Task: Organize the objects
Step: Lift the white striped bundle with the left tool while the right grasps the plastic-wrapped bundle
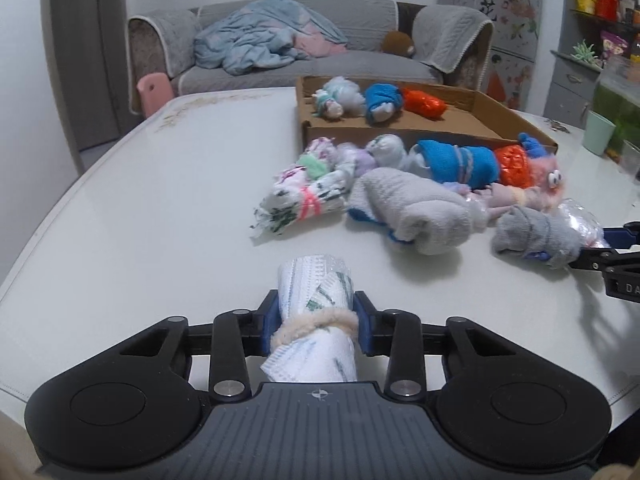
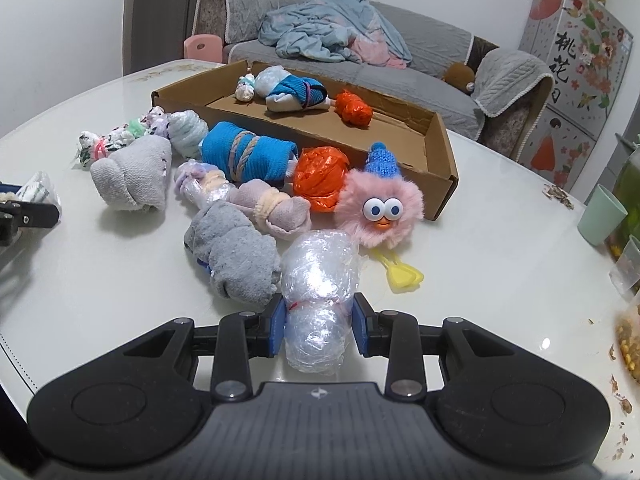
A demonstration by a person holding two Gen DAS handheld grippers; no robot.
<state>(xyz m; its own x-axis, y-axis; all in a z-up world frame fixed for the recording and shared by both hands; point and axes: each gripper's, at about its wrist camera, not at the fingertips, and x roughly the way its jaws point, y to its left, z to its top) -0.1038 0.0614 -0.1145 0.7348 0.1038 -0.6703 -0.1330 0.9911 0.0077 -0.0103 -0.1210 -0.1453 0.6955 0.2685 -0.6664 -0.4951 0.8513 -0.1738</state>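
My left gripper is shut on a rolled white cloth bundle tied with a fuzzy beige band, held near the front of the white table. My right gripper is shut on a clear plastic-wrap bundle beside a grey sock roll. A pile of bundles lies ahead: a blue roll, an orange ball, a pink fluffy toy. A shallow cardboard box behind holds three bundles.
A green cup and clear containers stand at the table's right edge, with food crumbs nearby. A grey sofa with a blue blanket is behind the table. A pink chair stands at the far left edge.
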